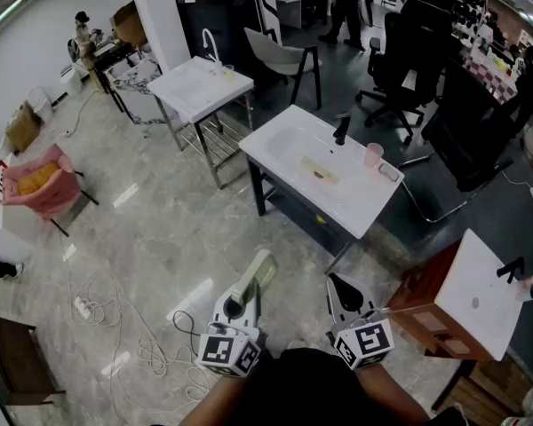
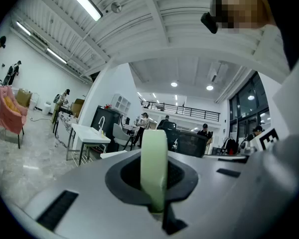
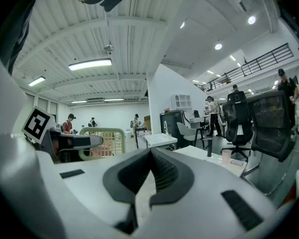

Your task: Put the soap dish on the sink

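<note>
open floor (image 1: 160, 229) runs to the near edge of the white sink (image 1: 360, 213).
left gripper (image 1: 238, 302) pinches the green soap dish (image 1: 258, 275) edgewise, well short of the sink; right gripper (image 1: 336, 284) pressed together, empty.

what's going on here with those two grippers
A person holds a gripper in each hand, standing back from the white sink. The left gripper is shut on a pale green soap dish, gripped edge-on. The right gripper is shut and empty. The dish is not on the sink yet.
</note>
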A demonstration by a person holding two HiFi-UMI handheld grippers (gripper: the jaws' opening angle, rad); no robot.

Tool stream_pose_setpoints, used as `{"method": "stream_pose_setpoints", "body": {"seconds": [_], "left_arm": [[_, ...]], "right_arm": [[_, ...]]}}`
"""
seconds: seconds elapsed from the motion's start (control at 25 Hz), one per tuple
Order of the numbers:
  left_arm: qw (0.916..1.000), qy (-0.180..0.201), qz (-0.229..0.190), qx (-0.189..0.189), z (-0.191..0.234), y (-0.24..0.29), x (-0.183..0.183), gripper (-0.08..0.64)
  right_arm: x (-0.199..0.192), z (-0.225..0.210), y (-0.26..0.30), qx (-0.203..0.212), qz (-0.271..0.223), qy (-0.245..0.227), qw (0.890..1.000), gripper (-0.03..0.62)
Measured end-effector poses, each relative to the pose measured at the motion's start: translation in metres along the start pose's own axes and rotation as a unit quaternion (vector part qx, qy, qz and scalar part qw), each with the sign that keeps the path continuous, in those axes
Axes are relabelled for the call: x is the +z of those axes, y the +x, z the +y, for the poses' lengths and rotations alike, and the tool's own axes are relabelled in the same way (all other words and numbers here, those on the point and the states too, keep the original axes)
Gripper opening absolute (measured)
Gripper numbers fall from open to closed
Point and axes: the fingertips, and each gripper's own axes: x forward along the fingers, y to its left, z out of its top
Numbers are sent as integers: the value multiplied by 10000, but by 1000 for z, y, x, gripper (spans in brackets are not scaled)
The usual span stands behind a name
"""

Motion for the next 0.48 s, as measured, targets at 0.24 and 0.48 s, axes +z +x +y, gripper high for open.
{"method": "stream_pose_setpoints", "body": {"seconds": [0.24, 0.48], "left_arm": [[9999, -69, 35, 91, 1, 7, -4, 18], [9997, -84, 13, 234, 30, 20, -1, 18]], "right_arm": [[-5, -5, 6, 0, -53, 295, 9995, -3], [-5, 2, 40, 198, -121, 239, 9994, -3]]}}
